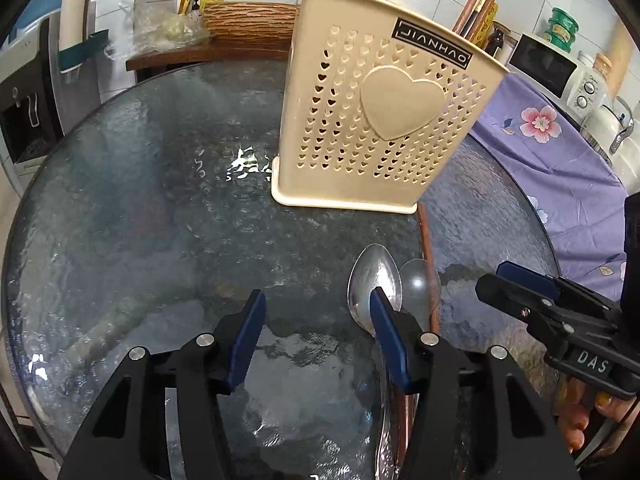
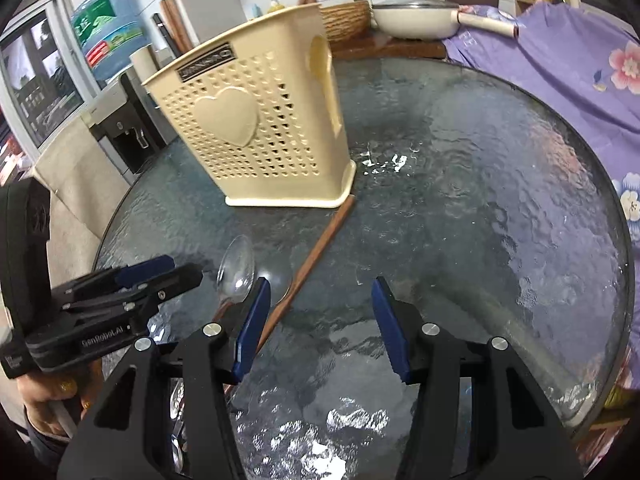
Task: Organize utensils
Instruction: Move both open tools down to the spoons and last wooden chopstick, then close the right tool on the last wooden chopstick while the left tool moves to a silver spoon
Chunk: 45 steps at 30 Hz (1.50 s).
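Note:
A cream perforated utensil holder [image 1: 376, 120] with a raised heart stands upright on the round glass table [image 1: 160, 220]; it also shows in the right wrist view [image 2: 256, 128]. A metal spoon [image 1: 374, 280] lies on the glass, bowl toward the holder, beside a second spoon [image 1: 418, 286] and a brown chopstick [image 2: 320, 248]. The spoon bowl shows in the right wrist view [image 2: 236, 268]. My left gripper [image 1: 316, 304] is open and empty, its right finger over the spoon. My right gripper [image 2: 320, 296] is open and empty above the glass, just right of the chopstick.
A purple floral cloth [image 1: 560, 152] covers the surface right of the table. A microwave [image 1: 556, 68], a woven basket [image 1: 248, 20] and a white pan [image 2: 416, 20] stand behind. A water dispenser [image 2: 120, 132] stands at the left.

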{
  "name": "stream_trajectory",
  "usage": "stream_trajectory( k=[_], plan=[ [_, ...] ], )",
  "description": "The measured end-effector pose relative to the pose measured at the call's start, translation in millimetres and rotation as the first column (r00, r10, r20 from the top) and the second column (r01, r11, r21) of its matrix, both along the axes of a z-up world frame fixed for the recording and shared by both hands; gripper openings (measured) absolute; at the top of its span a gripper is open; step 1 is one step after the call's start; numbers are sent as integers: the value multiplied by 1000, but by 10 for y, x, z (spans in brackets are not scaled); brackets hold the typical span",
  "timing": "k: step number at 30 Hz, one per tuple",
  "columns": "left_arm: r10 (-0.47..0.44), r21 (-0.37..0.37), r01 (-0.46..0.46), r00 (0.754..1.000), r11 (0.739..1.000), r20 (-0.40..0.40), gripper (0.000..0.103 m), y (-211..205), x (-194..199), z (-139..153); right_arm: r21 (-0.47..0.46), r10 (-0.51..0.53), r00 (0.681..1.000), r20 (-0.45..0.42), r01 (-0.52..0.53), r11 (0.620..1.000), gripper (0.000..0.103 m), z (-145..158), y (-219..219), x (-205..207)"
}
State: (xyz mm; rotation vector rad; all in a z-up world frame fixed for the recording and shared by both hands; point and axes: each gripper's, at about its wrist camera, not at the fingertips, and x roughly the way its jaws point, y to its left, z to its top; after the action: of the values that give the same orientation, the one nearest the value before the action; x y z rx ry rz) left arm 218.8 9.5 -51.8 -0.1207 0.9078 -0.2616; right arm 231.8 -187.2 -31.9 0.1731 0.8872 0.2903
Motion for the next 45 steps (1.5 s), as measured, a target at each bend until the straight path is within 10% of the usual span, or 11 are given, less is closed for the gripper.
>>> stream_trajectory(
  k=[13, 45],
  plan=[
    [-64, 22, 65, 998, 998, -30, 49, -205, 255, -88, -33, -78, 991, -113, 74, 997, 35, -80, 157, 550],
    [-148, -7, 148, 989, 989, 24, 3, -282, 280, -6, -18, -154, 977, -148, 153, 988, 9, -211, 223, 750]
  ],
)
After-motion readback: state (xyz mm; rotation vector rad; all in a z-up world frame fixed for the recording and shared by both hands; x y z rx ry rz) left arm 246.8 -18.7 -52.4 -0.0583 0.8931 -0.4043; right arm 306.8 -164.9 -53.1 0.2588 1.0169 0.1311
